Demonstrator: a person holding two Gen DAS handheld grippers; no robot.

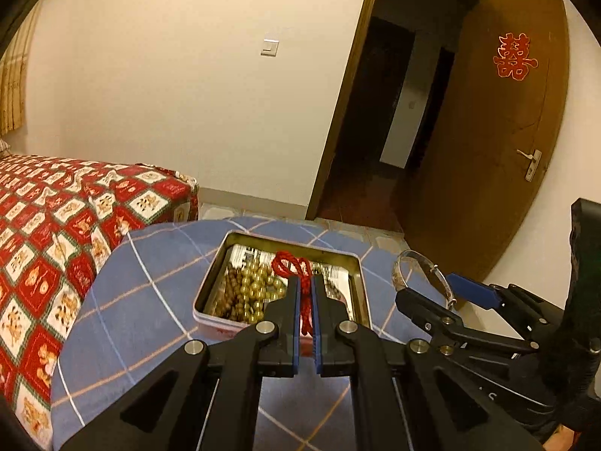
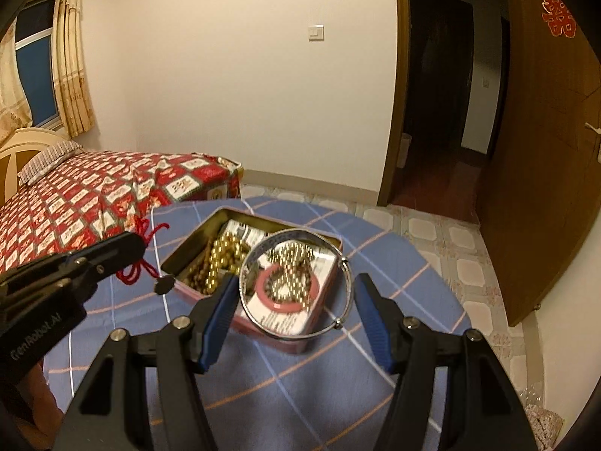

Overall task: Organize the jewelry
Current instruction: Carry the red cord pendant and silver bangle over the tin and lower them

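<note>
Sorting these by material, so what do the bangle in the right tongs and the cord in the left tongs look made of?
Bangle: looks like polished silver-toned metal, a thin shiny hoop with small clasp knobs. Cord: red twisted thread or yarn, matte and knotted.

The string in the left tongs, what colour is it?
Red. The string shows best in the left wrist view, pinched between the left tongs.

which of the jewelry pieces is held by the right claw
The silver bangle, spanning the right claw above the tin. The red cord is pinched in the left claw; the gold beads lie in the tin.
</note>
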